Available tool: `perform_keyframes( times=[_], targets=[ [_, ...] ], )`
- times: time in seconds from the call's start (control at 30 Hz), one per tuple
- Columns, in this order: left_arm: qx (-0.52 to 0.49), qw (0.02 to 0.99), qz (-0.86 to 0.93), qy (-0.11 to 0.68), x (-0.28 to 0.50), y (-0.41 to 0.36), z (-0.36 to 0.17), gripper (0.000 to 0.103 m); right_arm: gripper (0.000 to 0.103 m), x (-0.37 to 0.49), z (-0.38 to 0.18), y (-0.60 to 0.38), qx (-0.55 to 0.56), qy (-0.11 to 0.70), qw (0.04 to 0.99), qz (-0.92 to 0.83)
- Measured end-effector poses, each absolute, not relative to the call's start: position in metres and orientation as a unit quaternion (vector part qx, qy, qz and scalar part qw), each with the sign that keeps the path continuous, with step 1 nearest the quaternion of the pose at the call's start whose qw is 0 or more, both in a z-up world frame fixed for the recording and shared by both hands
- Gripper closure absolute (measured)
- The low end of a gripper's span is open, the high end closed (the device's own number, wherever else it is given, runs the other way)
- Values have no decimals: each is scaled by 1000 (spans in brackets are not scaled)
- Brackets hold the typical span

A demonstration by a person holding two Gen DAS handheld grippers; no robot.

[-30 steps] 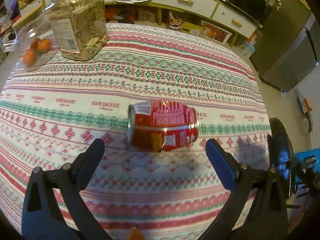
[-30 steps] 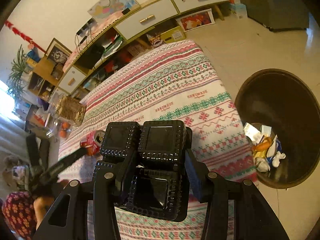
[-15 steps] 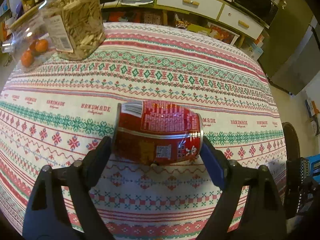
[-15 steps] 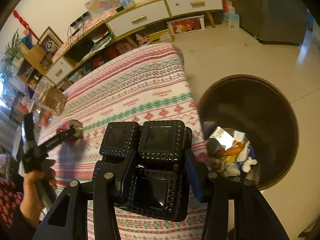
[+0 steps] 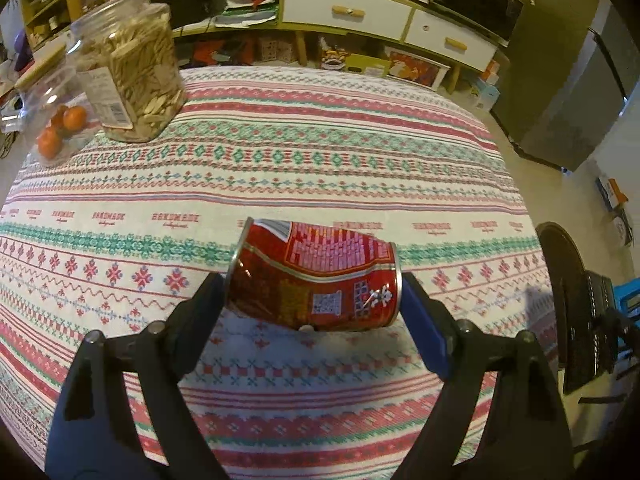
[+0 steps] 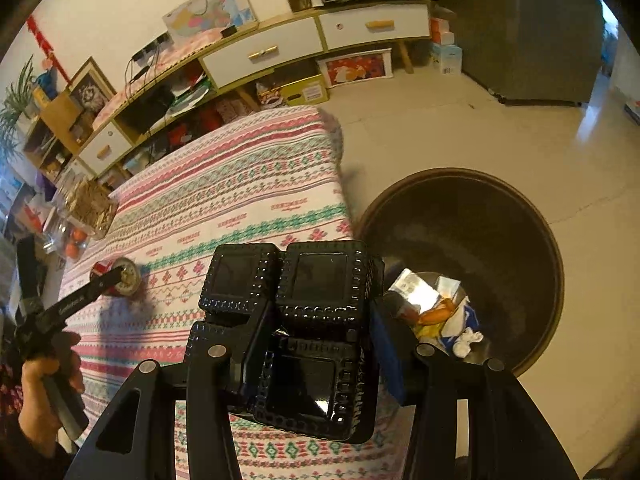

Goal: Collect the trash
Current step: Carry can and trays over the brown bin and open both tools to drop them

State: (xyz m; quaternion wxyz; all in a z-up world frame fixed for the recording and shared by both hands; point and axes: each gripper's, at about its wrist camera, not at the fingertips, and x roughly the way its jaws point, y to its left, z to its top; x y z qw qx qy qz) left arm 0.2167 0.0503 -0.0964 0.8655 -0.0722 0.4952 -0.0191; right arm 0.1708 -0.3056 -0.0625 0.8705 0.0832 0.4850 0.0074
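A dented red can (image 5: 316, 276) lies on its side, slightly tilted, on the patterned tablecloth (image 5: 320, 152). My left gripper (image 5: 312, 292) is shut on it, one pad pressing each end. The right wrist view shows the same can (image 6: 100, 270) far left, with a hand holding that gripper. My right gripper (image 6: 296, 344) is shut on a black compartmented plastic tray (image 6: 316, 280) at the table's right edge, beside a round dark trash bin (image 6: 500, 220) on the floor. Wrappers and scraps (image 6: 436, 312) lie in the bin's bottom. The tray hides the right gripper's left finger.
A clear jar of seeds (image 5: 128, 76) and a clear box with small oranges (image 5: 56, 128) stand at the table's far left corner. A low cabinet with white drawers (image 5: 360, 12) runs behind the table. A grey fridge (image 5: 580, 92) stands at the right.
My left gripper went from open in front of the can to shut on its ends, and the can now tilts. My right gripper carried the tray rightward, closer to the bin.
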Motion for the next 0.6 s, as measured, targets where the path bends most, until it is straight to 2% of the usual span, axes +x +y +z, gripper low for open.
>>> perform_keyframes(
  times=[0.23,0.6],
  targets=[
    [-65,871,-58,484,204,15,-85,17,53,165,-54,-346,99,471,876,-22],
    [-1,881,-140,451,181,-89,-68,17,53,136,-50,-438,125,454,877,-94]
  ],
)
